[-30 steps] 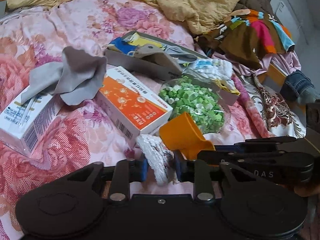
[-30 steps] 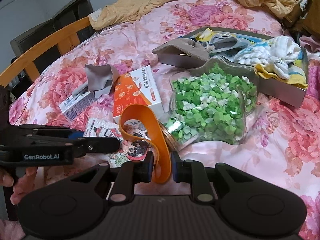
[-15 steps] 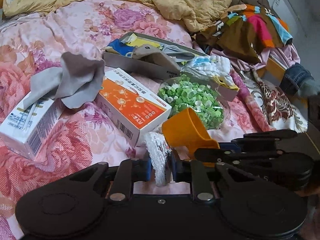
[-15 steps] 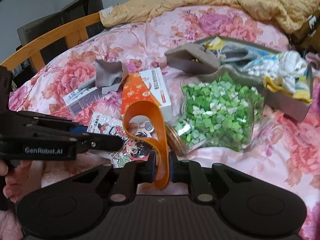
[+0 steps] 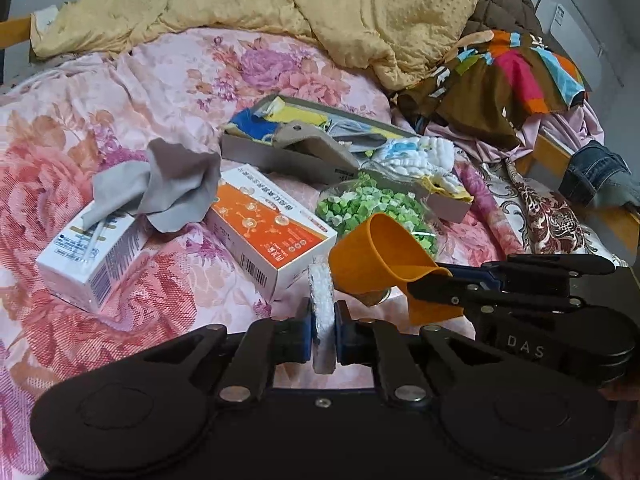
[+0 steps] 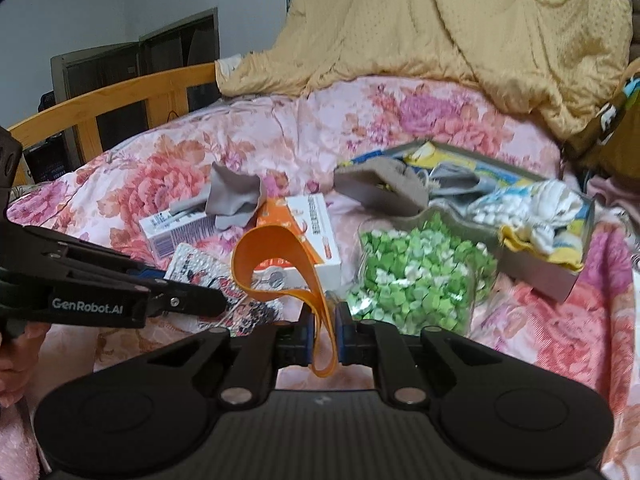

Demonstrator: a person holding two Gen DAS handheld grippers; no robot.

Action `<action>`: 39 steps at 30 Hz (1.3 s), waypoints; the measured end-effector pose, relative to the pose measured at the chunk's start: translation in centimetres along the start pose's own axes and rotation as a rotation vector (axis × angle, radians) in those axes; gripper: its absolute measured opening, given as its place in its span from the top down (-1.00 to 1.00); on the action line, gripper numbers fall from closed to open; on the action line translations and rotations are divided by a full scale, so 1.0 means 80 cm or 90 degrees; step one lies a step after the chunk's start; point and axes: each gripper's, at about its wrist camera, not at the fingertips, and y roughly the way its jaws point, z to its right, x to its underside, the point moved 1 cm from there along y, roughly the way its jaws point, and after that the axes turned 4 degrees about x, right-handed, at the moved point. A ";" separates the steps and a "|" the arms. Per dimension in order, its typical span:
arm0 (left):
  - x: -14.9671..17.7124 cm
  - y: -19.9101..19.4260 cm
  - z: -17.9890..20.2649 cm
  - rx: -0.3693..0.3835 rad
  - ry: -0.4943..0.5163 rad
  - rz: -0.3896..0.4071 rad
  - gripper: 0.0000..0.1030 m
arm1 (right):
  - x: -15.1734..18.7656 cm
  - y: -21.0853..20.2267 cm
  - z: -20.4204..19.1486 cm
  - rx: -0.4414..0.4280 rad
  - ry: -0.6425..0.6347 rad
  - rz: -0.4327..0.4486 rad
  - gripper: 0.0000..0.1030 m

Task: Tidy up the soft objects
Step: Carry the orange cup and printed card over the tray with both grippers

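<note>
My left gripper point(image 5: 322, 326) is shut on a white flat pouch point(image 5: 321, 300), seen edge-on; in the right wrist view the pouch shows a cartoon print point(image 6: 224, 284) at the left gripper's tip point(image 6: 218, 306). My right gripper point(image 6: 323, 330) is shut on an orange rubber band point(image 6: 276, 264), held looped above the bed; it also shows in the left wrist view point(image 5: 380, 256), in the right gripper point(image 5: 424, 284). A grey cloth point(image 5: 168, 188) lies on a white carton point(image 5: 86, 258). An open grey box point(image 5: 280, 160) holds soft cloths, with a white towel point(image 5: 420, 156) at its end.
An orange-and-white box point(image 5: 272, 236) and a clear jar of green paper stars point(image 6: 412, 276) lie mid-bed on the pink floral sheet point(image 5: 120, 100). A yellow blanket point(image 5: 320, 8) is heaped behind. Colourful clothes point(image 5: 516, 76) pile at the right. A wooden bed rail point(image 6: 120, 100) runs at the left.
Both grippers have lifted and tilted back, each keeping its grip. The orange band rose off the bed with the right gripper. The pouch turned edge-on in the left gripper.
</note>
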 end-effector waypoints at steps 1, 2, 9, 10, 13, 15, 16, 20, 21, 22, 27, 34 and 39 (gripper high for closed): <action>0.001 -0.003 0.002 -0.001 0.001 0.003 0.79 | 0.000 -0.002 0.000 0.006 -0.003 0.004 0.81; 0.001 -0.006 0.005 -0.002 0.003 0.007 0.79 | 0.000 -0.003 0.001 0.009 -0.005 0.007 0.81; 0.001 -0.022 0.015 -0.010 -0.004 0.036 0.79 | -0.004 -0.013 0.012 0.024 0.023 0.035 0.82; 0.001 -0.024 0.016 -0.008 -0.009 0.040 0.79 | -0.004 -0.015 0.015 0.025 0.028 0.040 0.82; -0.001 -0.029 0.017 -0.005 -0.025 0.053 0.79 | -0.007 -0.019 0.021 0.032 0.044 0.060 0.82; -0.003 -0.032 0.019 -0.008 -0.024 0.064 0.79 | -0.008 -0.021 0.026 0.041 0.053 0.073 0.82; -0.005 -0.033 0.019 -0.011 -0.025 0.071 0.79 | -0.009 -0.022 0.028 0.045 0.057 0.078 0.82; -0.026 -0.036 0.021 -0.020 -0.040 0.099 0.79 | -0.015 -0.024 0.040 0.061 0.086 0.107 0.82; -0.034 -0.036 0.020 -0.017 -0.047 0.105 0.79 | -0.017 -0.024 0.045 0.065 0.095 0.115 0.82; -0.043 -0.036 0.020 -0.015 -0.051 0.113 0.79 | -0.020 -0.022 0.051 0.069 0.106 0.121 0.82; -0.091 -0.017 0.022 -0.015 -0.067 0.151 0.79 | -0.031 -0.009 0.086 0.061 0.176 0.128 0.81; -0.148 0.051 0.039 -0.012 -0.060 0.168 0.79 | -0.050 0.023 0.132 0.062 0.242 0.162 0.81; -0.176 0.100 0.039 -0.008 -0.059 0.164 0.79 | -0.056 0.051 0.169 0.061 0.291 0.168 0.81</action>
